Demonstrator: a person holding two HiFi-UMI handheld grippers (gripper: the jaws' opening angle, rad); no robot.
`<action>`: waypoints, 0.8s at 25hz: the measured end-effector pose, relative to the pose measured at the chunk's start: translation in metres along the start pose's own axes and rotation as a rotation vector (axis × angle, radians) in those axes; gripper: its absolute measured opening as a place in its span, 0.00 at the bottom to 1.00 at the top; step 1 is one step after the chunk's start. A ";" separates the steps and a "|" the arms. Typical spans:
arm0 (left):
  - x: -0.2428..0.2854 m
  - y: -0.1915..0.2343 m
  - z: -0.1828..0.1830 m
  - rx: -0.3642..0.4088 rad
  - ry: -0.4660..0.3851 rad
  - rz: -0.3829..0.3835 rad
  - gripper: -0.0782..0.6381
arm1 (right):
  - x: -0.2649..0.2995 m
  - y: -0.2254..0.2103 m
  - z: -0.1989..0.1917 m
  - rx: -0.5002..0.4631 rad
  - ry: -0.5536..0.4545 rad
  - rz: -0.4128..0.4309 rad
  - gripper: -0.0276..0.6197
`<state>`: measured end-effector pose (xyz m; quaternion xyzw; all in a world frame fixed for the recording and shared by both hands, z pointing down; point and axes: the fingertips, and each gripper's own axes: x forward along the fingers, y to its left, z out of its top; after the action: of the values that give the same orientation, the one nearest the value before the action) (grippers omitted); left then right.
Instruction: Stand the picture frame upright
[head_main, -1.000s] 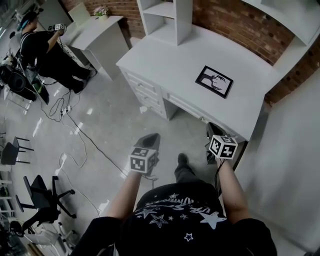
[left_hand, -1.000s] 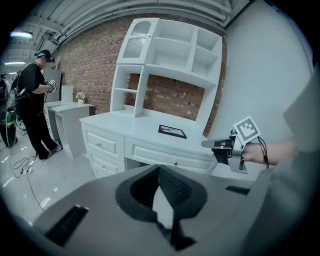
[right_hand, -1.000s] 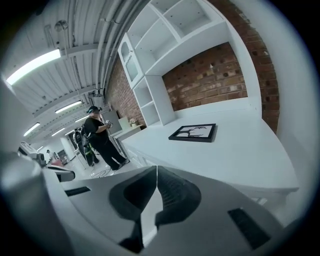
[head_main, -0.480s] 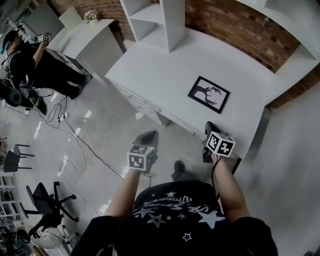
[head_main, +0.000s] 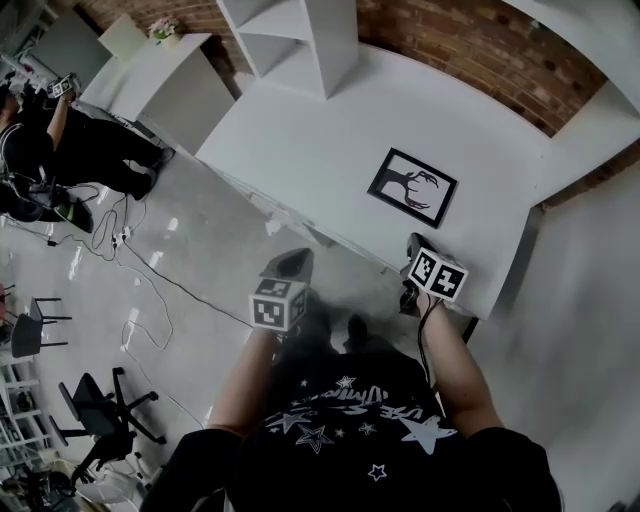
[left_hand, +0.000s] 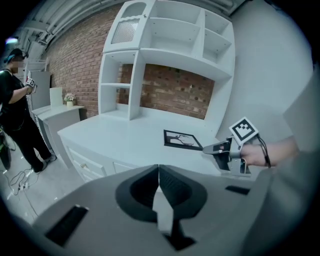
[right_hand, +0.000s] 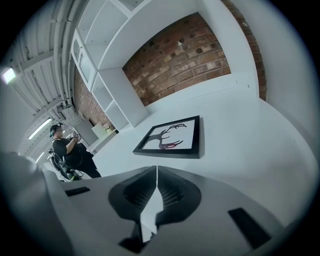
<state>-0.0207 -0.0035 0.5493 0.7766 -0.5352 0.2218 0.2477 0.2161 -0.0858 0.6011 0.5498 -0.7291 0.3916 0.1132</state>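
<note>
The black rectangular picture frame (head_main: 412, 187), with a dark branching silhouette on white, lies flat and face up on the white painted worktop (head_main: 320, 120), so it has not yet been stood up. From where I stand, the right hand-held gripper (head_main: 412, 243) is plainly the nearer one. The frame lies straight ahead of it and a little below, near but apart, with bare worktop between them. The frame's long axis runs across that hand-held gripper's line of pointing, so a long edge faces its tips. The left hand-held gripper (head_main: 288, 264) hangs off the worktop's front edge, over the glossy grey floor (head_main: 200, 260). For it the frame lies ahead and off to the right, well apart. Both hand-held grippers have their jaws pressed together with nothing between them, so I judge they must open before either can take an edge. Beyond the frame, farther from both, stands a tall white shelf unit (left_hand: 165, 35), and the open compartments I can see hold nothing. The white drawers (left_hand: 90, 167) in the worktop's front are closed, their contents hidden.
</note>
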 end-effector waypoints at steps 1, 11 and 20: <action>0.006 0.004 0.006 0.002 -0.005 -0.004 0.13 | 0.002 -0.003 0.002 0.008 -0.001 -0.014 0.07; 0.081 0.023 0.064 0.105 -0.006 -0.176 0.13 | 0.017 -0.021 0.013 0.163 -0.039 -0.154 0.07; 0.141 0.042 0.115 0.225 0.051 -0.364 0.13 | 0.034 -0.022 0.018 0.452 -0.114 -0.322 0.07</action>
<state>-0.0049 -0.1895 0.5517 0.8773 -0.3516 0.2512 0.2087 0.2279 -0.1244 0.6193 0.6910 -0.5318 0.4896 0.0073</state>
